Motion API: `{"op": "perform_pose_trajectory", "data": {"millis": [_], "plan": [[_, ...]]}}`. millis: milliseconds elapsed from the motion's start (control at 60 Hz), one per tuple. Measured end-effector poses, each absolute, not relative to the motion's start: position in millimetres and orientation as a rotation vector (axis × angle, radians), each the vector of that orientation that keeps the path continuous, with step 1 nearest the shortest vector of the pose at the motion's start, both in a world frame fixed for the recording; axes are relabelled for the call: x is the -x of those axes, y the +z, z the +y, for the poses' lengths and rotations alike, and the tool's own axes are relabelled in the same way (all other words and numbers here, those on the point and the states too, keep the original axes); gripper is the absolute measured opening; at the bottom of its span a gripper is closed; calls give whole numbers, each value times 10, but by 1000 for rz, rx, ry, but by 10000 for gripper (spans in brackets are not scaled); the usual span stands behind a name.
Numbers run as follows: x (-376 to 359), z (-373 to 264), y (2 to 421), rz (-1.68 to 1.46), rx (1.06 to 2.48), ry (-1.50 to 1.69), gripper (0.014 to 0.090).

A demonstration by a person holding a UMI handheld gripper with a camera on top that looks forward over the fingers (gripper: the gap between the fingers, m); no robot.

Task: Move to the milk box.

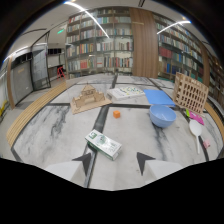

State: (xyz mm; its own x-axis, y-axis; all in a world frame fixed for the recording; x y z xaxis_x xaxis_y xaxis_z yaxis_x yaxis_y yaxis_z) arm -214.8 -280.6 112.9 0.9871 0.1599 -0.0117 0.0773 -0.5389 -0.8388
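Approach step under way: tool released, empty, fingers spread. Milk box lying flat on the marble counter, just ahead, nearer the left finger, seemingly untouched. Next: short forward advance, slightly leftward.

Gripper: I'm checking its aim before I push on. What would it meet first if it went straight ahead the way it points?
Likely the milk box, lying just ahead of the open gripper, slightly toward its left finger. Beyond it sits a small orange cube; depth is hard to judge.
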Motion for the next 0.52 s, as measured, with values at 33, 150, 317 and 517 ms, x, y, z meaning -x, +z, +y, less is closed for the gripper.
{"op": "perform_pose_trajectory", "data": {"millis": [33, 150, 317, 517], "plan": [[2214, -2702, 1088, -166, 2147, 103, 858], [2375, -2378, 878, -161, 2177, 92, 860], [2475, -2090, 640, -158, 2203, 72, 859], [2470, -2009, 610, -159, 2199, 69, 858]]}}
